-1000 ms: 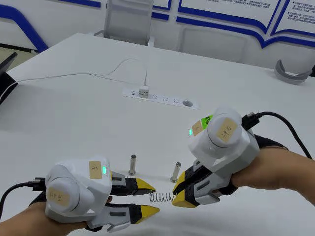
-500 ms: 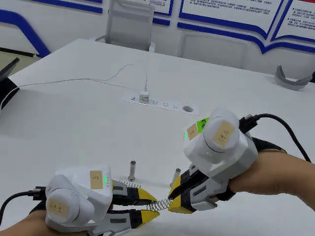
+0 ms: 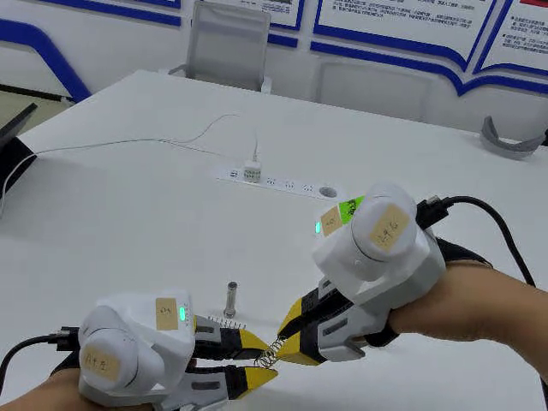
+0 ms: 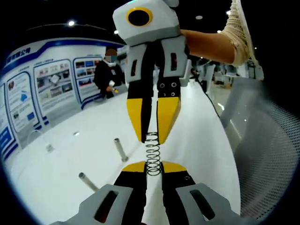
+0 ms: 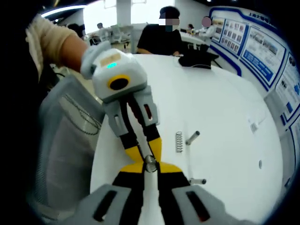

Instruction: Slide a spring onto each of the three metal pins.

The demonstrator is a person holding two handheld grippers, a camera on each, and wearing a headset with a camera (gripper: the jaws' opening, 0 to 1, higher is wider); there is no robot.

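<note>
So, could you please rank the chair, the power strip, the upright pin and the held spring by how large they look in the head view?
Largest to smallest: chair, power strip, then upright pin and held spring, which look too alike to rank; the spring is partly hidden.

Qty per kind. Grippers: 2 (left gripper (image 4: 153, 168), right gripper (image 4: 152, 137)). Springs: 2 (spring a (image 4: 152, 154), spring b (image 5: 178, 141)). Pins: 2 (pin a (image 4: 120, 149), pin b (image 4: 86, 180)). Power strip (image 3: 278, 181): 1. Charger w/ cable (image 3: 252, 171): 1. Chair (image 3: 227, 43): 1. Table (image 3: 128, 197): 1.
</note>
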